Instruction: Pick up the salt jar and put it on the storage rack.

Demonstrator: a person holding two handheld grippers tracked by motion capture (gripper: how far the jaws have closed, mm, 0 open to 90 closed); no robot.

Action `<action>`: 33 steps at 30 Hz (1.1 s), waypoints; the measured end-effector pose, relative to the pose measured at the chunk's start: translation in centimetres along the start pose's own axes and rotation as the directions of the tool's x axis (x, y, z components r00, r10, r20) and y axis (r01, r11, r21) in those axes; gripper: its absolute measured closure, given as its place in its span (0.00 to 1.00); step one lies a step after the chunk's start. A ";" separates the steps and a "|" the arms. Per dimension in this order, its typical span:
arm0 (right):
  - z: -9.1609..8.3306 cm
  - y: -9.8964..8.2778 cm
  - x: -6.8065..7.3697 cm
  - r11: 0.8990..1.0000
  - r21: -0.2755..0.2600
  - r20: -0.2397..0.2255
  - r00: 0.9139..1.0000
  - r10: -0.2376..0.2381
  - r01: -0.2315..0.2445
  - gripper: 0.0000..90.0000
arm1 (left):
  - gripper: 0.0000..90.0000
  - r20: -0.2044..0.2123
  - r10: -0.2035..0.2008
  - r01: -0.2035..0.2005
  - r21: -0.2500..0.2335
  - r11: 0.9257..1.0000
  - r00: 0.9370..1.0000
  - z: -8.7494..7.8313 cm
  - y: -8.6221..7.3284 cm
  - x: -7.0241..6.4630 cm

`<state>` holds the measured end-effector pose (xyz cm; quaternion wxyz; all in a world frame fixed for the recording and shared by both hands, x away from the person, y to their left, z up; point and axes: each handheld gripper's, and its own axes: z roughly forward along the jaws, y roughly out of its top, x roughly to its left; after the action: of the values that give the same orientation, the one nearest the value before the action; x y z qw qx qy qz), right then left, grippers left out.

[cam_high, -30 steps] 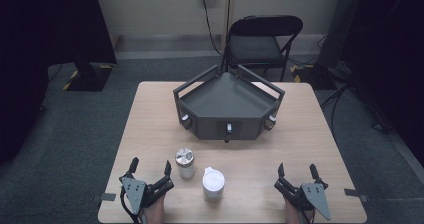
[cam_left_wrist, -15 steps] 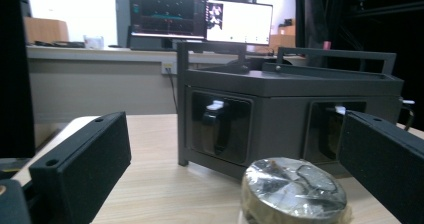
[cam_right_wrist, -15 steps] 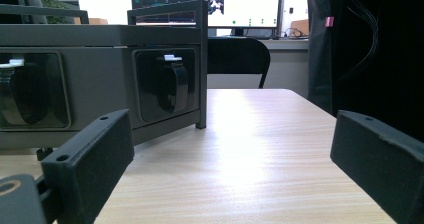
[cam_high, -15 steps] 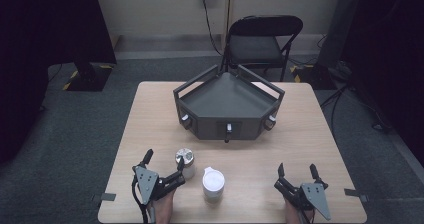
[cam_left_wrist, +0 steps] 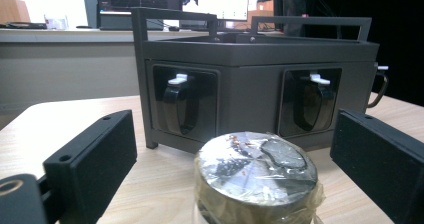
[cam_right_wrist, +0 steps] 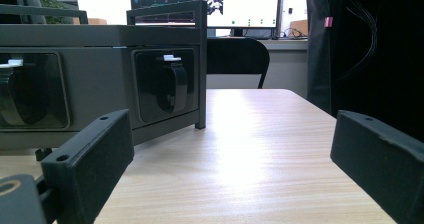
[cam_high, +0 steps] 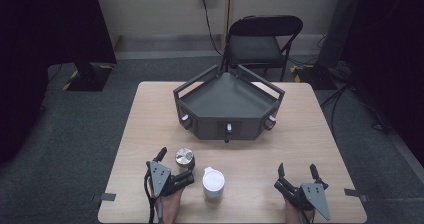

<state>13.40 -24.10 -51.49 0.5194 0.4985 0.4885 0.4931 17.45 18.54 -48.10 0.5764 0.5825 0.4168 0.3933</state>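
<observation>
A small jar with a silver foil lid (cam_high: 184,157) stands on the wooden table (cam_high: 150,114), left of a white lidded cup (cam_high: 213,183). My left gripper (cam_high: 176,165) reaches around the jar, one jaw on each side. In the left gripper view the jar (cam_left_wrist: 256,176) sits between the pads (cam_left_wrist: 95,154) with a gap on both sides; the jaws have just been closing a little and stay open. My right gripper (cam_high: 297,170) rests near the front right edge, open, with nothing between its pads (cam_right_wrist: 92,154).
A dark grey angular box (cam_high: 227,104) with latches on its front faces stands at the table's middle back, also seen as the box (cam_left_wrist: 250,84) close ahead of the jar. A black folding chair (cam_high: 260,39) stands behind the table.
My left gripper has moved forward and to the right, so its jaws now flank the silver-lidded jar. The right gripper has stayed in place.
</observation>
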 end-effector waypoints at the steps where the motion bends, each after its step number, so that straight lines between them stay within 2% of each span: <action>1: 0.0 0.0 0.0 1.000 0.000 0.000 1.000 0.000 0.000 0.02 | 0.07 -0.002 0.001 -0.001 0.002 1.000 1.000 0.1 0.0 -0.1; 6: 0.0 0.0 0.0 1.000 0.000 -0.001 1.000 0.000 0.000 0.02 | 0.11 0.003 0.001 -0.001 0.039 0.999 1.000 0.8 -0.1 -0.3; 11: 0.0 0.0 0.0 1.000 -0.001 -0.001 1.000 0.000 0.000 0.02 | 0.18 -0.029 0.013 -0.012 0.035 0.999 0.999 0.8 -0.8 -0.9; 13: 0.0 0.0 -0.1 1.000 -0.001 -0.003 1.000 -0.001 0.001 0.02 | 0.19 -0.018 0.000 0.001 0.051 0.999 1.000 0.9 -0.8 -0.7; 16: 0.0 0.0 -0.1 1.000 0.000 -0.006 1.000 -0.001 0.001 0.02 | 0.23 -0.018 0.004 -0.003 0.057 0.998 1.000 0.8 -0.9 -0.8; 23: 0.0 0.0 -0.1 1.000 -0.001 -0.004 1.000 0.000 0.000 0.02 | 0.30 -0.009 0.004 -0.003 0.057 0.998 1.000 0.9 -0.9 -0.8; 26: 0.0 0.0 -0.1 1.000 0.000 -0.004 1.000 -0.001 0.001 0.02 | 0.37 -0.002 0.020 -0.020 0.051 0.999 1.000 0.9 -1.0 -0.9; 33: 0.0 0.0 -0.1 1.000 -0.001 -0.005 1.000 0.000 0.000 0.02 | 0.38 -0.013 0.016 -0.015 0.029 0.999 1.000 0.9 -1.6 -1.2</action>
<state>13.40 -24.17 -51.50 0.5185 0.4970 0.4897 0.4943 17.80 17.12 -49.66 0.5623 0.5913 0.4216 0.3955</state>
